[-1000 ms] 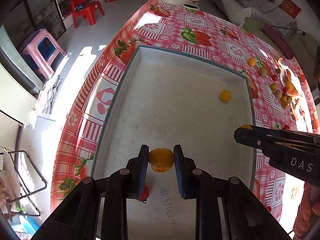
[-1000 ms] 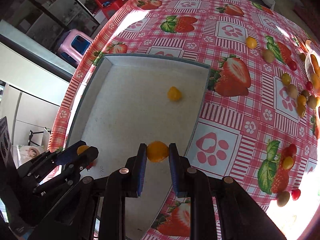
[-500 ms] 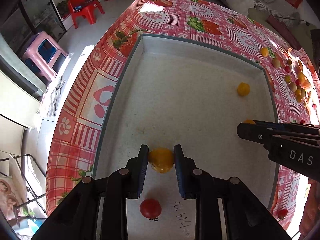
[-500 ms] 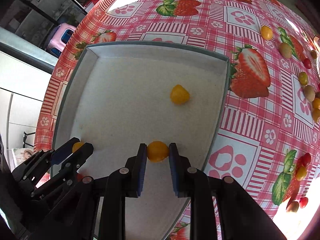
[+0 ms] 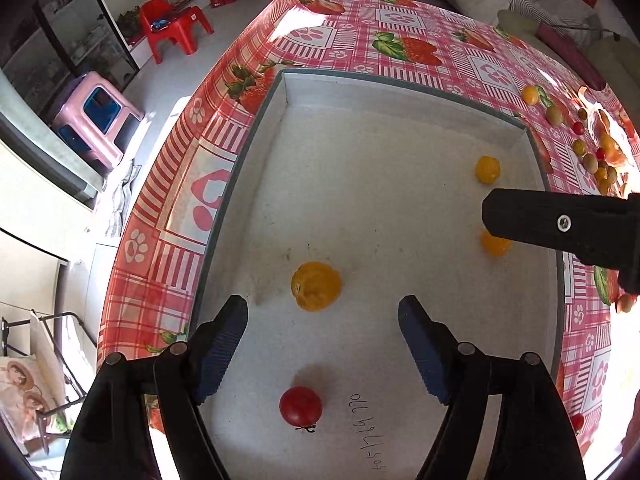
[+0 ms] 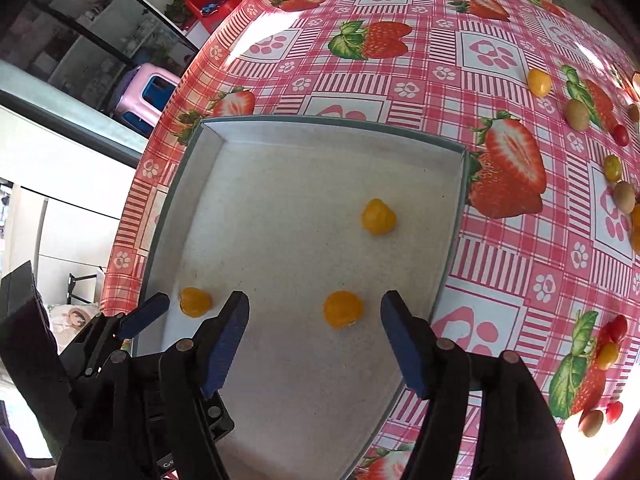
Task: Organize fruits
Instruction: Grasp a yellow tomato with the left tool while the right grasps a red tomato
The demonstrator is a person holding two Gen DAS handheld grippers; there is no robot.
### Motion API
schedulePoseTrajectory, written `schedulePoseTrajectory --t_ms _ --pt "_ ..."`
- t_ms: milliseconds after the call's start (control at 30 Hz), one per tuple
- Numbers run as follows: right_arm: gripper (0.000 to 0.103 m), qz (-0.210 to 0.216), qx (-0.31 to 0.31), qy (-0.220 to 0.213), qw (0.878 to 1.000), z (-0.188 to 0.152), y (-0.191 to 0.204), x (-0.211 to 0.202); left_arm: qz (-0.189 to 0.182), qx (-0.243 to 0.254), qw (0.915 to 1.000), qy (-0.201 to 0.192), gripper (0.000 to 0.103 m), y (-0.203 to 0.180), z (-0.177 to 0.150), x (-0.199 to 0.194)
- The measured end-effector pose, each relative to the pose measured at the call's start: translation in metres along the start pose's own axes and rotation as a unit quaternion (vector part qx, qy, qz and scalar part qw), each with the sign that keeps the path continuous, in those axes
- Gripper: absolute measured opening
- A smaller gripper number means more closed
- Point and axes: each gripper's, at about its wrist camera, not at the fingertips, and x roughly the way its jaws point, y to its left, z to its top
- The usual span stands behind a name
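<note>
A shallow white tray (image 5: 400, 80) lies on the strawberry tablecloth. My left gripper (image 5: 322, 312) hangs over it, jaws opening, with a yellow fruit (image 5: 316, 286) resting loose on the tray floor just past the fingertips. A red tomato (image 5: 301, 405) lies under that gripper. My right gripper (image 6: 315, 308) is also opening over the tray (image 6: 320, 121); a second yellow fruit (image 6: 343, 309) lies free between its tips. A third yellow fruit (image 6: 378, 216) sits farther in. One of the left gripper's fingers (image 6: 146, 314) shows beside its released fruit (image 6: 195, 301).
Several small yellow, green and red fruits are scattered on the tablecloth (image 6: 492, 52) right of the tray, such as a yellow one (image 6: 539, 82) and a green one (image 6: 577, 113). The table edge falls away on the left, above a pink stool (image 5: 100, 116) and a red chair (image 5: 176, 26).
Both grippers were shut on yellow fruits; both have opened wide and let them go onto the tray floor. Neither hand has shifted noticeably.
</note>
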Motion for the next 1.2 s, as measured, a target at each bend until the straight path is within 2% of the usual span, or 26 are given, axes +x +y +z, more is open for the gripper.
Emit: schedulePoseTrajectory --t_ms 233,433,700,900,1033,1100,1200 --pt "0.080 -0.010 0.023 -0.027 0.999 -0.010 -0.025 -0.035 0.002 0.024 0.9996 -0.012 0.079 -0.019 0.001 -0.017" --pt "0.080 -0.064 0.048 -0.042 0.996 -0.039 -0.066 -0.067 -0.017 0.053 0.9982 -0.022 0.079 -0.053 0.003 -0.034" --pt "0.080 -0.128 0.110 -0.049 0.984 -0.098 -0.139 -0.113 -0.052 0.111 0.9920 -0.030 0.079 -0.120 0.005 -0.054" --pt "0.080 -0.158 0.139 -0.042 0.977 -0.133 -0.179 -0.126 -0.084 0.151 0.9847 -0.021 0.079 -0.176 0.006 -0.050" --pt "0.080 -0.166 0.145 -0.039 0.975 -0.145 -0.199 -0.128 -0.107 0.175 0.9788 -0.012 0.079 -0.211 0.007 -0.040" --pt "0.076 -0.171 0.142 -0.038 0.974 -0.148 -0.207 -0.128 -0.110 0.189 0.9759 -0.006 0.079 -0.228 0.007 -0.032" --pt "0.065 -0.171 0.137 -0.033 0.975 -0.151 -0.216 -0.124 -0.115 0.200 0.9730 0.001 0.079 -0.246 0.007 -0.020"
